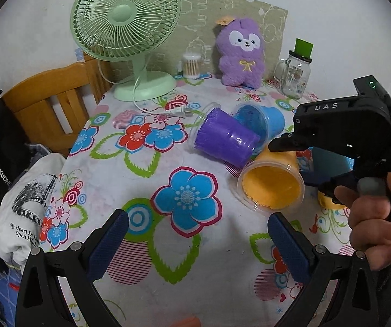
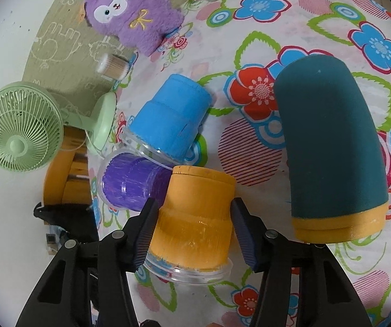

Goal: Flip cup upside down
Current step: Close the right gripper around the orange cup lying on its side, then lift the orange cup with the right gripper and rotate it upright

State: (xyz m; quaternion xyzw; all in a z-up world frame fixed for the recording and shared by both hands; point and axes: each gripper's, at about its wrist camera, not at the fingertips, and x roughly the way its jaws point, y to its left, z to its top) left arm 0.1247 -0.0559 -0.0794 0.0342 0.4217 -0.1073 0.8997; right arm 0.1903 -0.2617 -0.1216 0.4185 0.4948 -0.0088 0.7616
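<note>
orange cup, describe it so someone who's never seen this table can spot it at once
On the flower-print tablecloth, three painted clear plastic cups lie on their sides in a cluster. The orange cup is the one between the fingers of the right claw. Unlike the purple cup and blue cup, its mouth faces the left claw.

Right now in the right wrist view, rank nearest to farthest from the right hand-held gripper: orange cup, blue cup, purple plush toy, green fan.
1. Orange plastic cup: on its side between the right hand-held gripper fingers.
2. Blue plastic cup: on its side just beyond, slightly left.
3. Purple plush toy and pale green desk fan: both at the table's far edge, too close to call.
</note>
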